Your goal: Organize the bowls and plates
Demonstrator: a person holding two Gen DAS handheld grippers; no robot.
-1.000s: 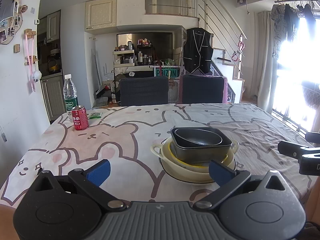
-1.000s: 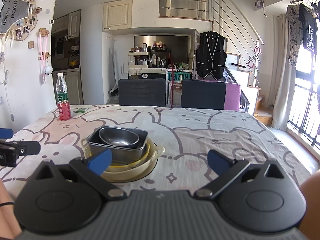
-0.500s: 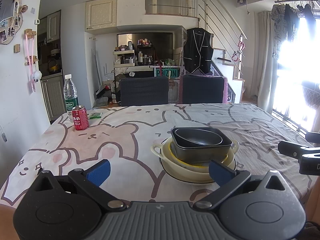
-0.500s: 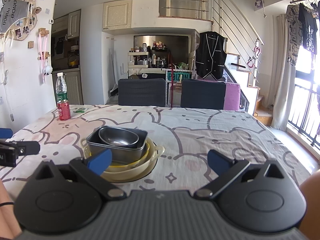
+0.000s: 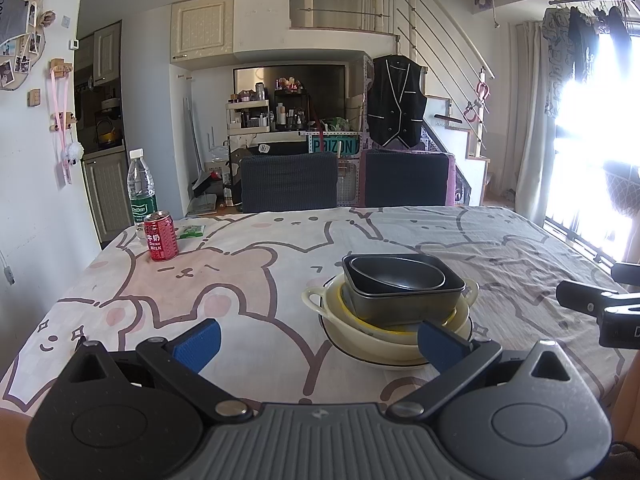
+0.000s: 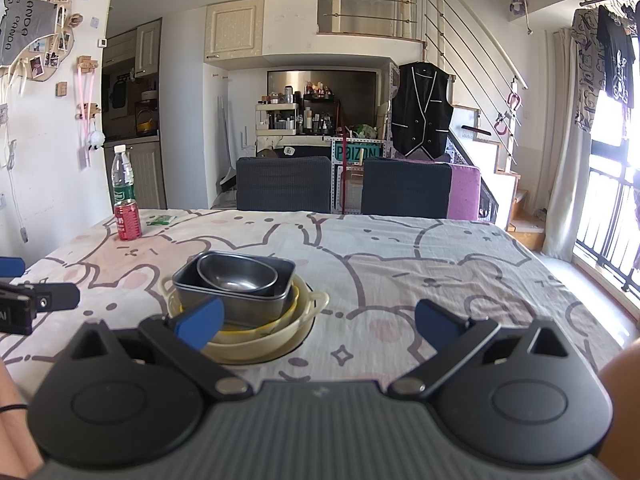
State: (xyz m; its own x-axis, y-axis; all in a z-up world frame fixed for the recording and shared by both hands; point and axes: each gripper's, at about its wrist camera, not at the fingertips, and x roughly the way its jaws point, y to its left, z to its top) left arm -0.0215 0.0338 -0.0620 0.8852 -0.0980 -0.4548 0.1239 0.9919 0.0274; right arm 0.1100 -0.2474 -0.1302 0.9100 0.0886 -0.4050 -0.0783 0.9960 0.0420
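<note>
A stack of dishes stands on the bear-print tablecloth: a dark oval bowl lies in a dark rectangular pan, which sits in a yellow bowl and a cream two-handled bowl on a black-rimmed plate. In the right wrist view the same oval bowl and pan top the cream bowl. My left gripper is open and held back from the stack, near the table's front edge. My right gripper is open too, with the stack behind its left finger. Neither holds anything.
A red drink can, a water bottle and a small green packet stand at the table's far left corner. Two dark chairs sit behind the far edge. A bright window is on the right.
</note>
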